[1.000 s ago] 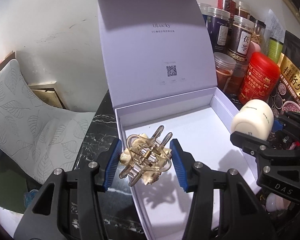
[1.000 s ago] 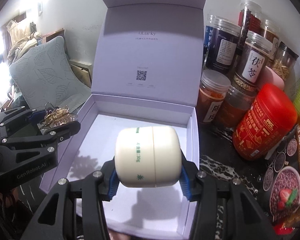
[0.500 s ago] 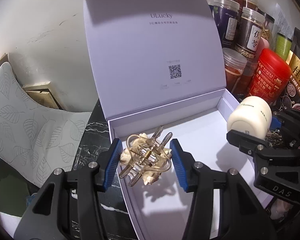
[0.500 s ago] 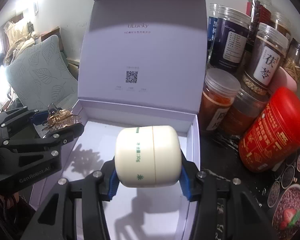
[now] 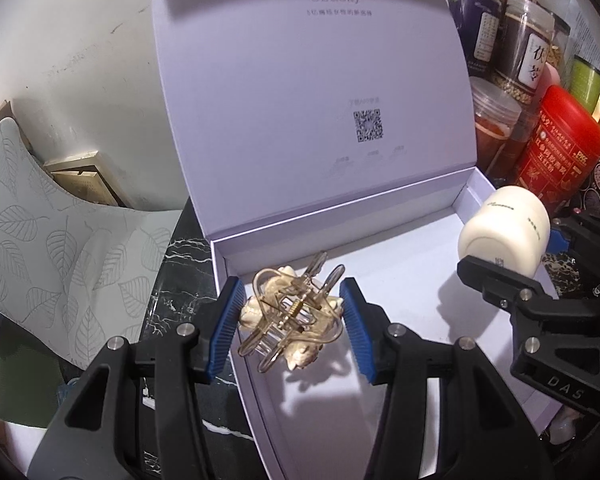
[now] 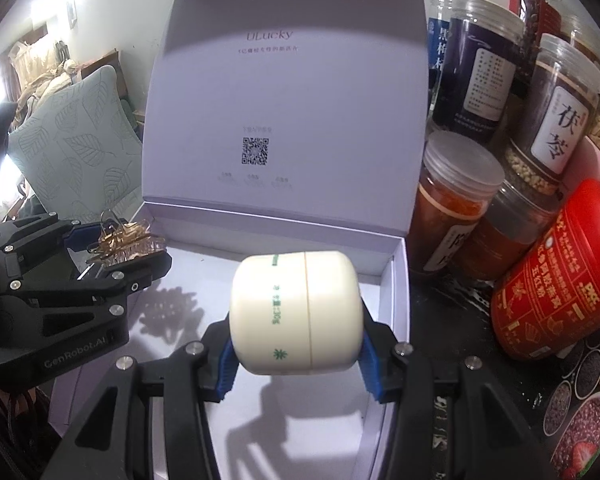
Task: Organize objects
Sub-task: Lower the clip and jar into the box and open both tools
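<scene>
Lavender gift box (image 5: 384, 360) sits open on the dark marbled tabletop (image 5: 172, 276), lid (image 5: 312, 92) standing upright behind the tray; tray floor looks bare.

Left gripper (image 5: 292, 312): jaws narrowed onto a gold hair claw clip (image 5: 290, 314) with cream ornaments, blue pads touching it on both sides. Clip hangs over the tray's near-left corner, clear of the floor, its shadow right below.

Right gripper (image 6: 296, 354): clamped on a cream cosmetic jar (image 6: 294, 314) lying on its side, pads on the two end faces. Jar is over the right half of the tray, near the right wall (image 6: 400, 292), not touching the floor.

Step in hand, as I read it: both items carried in over the box, placement not done yet.

Next move calls for:
- lowering each until it rests on the tray floor, then opening the jaws
- keeping the two grippers apart, they're close across the tray
- jar is round and on its side, likely rolls on release; set it against the wall or stand it up
- clip is springy and irregular, may snag a pad

Crowded jars (image 6: 456, 216) and red canister (image 6: 556, 276) just right of the box; watch that side on retreat.
</scene>
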Available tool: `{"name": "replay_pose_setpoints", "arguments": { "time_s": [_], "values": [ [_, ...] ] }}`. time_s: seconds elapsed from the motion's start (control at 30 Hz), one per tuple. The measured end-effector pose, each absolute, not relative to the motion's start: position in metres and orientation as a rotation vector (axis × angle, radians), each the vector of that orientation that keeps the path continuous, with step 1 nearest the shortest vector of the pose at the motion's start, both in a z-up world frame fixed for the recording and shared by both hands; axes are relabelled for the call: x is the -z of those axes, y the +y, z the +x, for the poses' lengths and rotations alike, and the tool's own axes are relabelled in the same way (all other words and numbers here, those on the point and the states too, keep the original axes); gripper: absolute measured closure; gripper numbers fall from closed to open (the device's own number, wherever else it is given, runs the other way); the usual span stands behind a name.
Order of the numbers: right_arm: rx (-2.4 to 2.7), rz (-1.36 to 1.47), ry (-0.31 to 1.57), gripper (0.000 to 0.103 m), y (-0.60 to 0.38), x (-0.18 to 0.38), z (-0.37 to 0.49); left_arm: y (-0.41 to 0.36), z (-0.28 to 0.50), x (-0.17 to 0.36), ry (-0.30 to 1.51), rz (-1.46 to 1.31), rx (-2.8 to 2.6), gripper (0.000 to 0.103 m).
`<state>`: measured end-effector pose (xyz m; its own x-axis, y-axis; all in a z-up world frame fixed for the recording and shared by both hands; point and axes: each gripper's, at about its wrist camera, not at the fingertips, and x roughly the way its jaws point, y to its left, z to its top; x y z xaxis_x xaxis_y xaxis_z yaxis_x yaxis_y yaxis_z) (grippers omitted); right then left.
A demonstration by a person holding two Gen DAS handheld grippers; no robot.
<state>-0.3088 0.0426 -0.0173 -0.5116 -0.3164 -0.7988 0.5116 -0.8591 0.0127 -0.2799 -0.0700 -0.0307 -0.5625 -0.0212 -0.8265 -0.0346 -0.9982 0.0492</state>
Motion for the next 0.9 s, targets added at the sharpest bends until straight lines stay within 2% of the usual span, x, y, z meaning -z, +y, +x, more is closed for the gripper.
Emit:
{"name": "replay_pose_setpoints", "arguments": {
  "time_s": [0.47, 0.9],
  "values": [
    [2.288, 1.297, 0.303, 0.053, 0.039, 0.049, -0.336, -0.067, -0.307, 0.054, 0.093, -1.550, -2.709, 0.054],
    [2.293, 1.339, 0.349, 0.053, 0.036, 0.054, -0.340, -0.064, -0.313, 0.055, 0.092, -1.558, -2.713, 0.054]
  ]
}}
